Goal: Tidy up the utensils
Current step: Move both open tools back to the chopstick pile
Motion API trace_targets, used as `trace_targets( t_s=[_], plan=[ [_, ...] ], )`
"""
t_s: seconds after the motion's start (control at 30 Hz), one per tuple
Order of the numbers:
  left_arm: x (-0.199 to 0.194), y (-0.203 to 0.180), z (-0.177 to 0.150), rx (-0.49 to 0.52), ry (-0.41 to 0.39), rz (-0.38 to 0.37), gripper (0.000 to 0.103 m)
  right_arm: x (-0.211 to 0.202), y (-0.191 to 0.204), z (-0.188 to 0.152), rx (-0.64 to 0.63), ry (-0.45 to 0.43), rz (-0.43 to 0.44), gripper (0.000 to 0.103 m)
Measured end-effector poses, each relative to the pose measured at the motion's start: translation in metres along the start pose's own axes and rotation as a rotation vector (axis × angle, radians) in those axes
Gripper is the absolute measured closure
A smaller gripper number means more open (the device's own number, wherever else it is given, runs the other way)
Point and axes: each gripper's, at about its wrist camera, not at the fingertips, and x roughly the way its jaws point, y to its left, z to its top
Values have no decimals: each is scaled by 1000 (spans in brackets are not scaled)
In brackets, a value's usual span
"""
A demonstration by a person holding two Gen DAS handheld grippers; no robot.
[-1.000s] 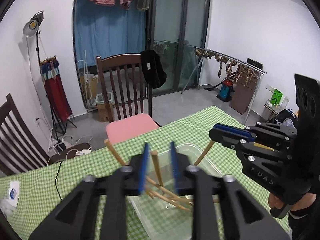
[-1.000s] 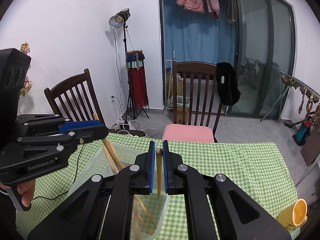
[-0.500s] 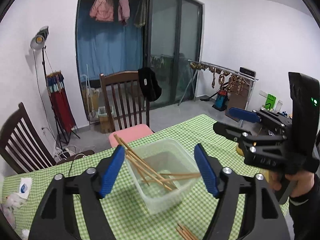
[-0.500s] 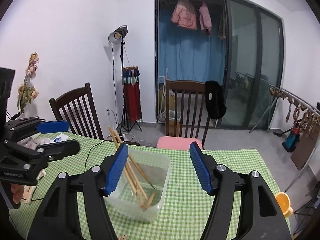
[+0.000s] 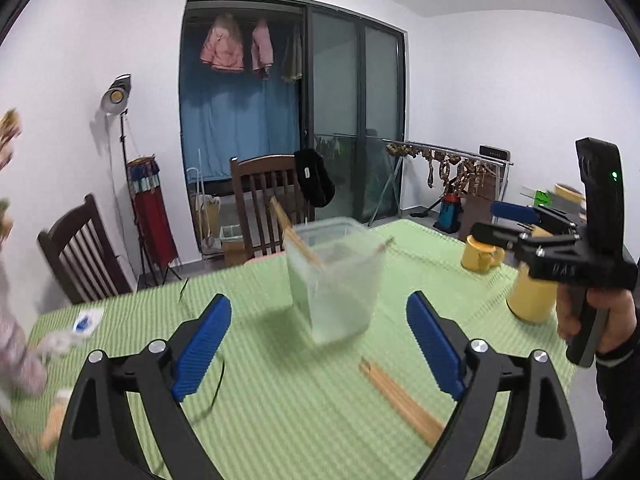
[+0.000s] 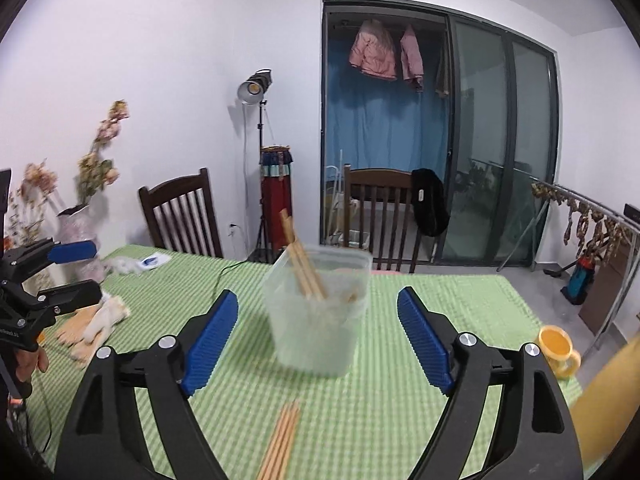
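A clear plastic tub (image 5: 340, 276) stands on the green checked tablecloth (image 5: 260, 380) with several wooden chopsticks (image 5: 292, 232) leaning in it; it also shows in the right wrist view (image 6: 320, 312). More chopsticks (image 5: 400, 400) lie flat on the cloth in front of the tub, also in the right wrist view (image 6: 282, 440). My left gripper (image 5: 316, 344) is open and empty, behind the tub. My right gripper (image 6: 318, 340) is open and empty too. It appears at the right of the left wrist view (image 5: 516, 224).
A yellow mug (image 5: 480, 254) and a yellow cylinder (image 5: 530, 296) stand at the table's right. A vase of dried flowers (image 6: 80, 236), tissue and a cable (image 6: 224, 270) lie at the left. Two wooden chairs (image 6: 384, 216) stand behind the table.
Both grippers opened, released chopsticks into the tub, and pulled back and up from it. The loose chopsticks on the cloth have come into view.
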Motion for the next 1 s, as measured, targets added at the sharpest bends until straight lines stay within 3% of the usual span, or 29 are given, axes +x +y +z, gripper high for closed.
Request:
trace_targets(
  t_s=[0.23, 0.43, 0.73, 1.0],
  plan=[
    [-76, 11, -97, 31, -7, 35, 17, -49, 21, -60, -4, -9, -56, 19],
    [-119, 33, -158, 49, -7, 80, 17, -79, 49, -118, -28, 6, -139, 18],
    [-133, 39, -197, -34, 3, 96, 17, -90, 72, -187, -35, 32, -170, 18],
    [-105, -5, -203, -46, 31, 41, 17, -86, 61, -210, 4, 92, -144, 18]
  ],
)
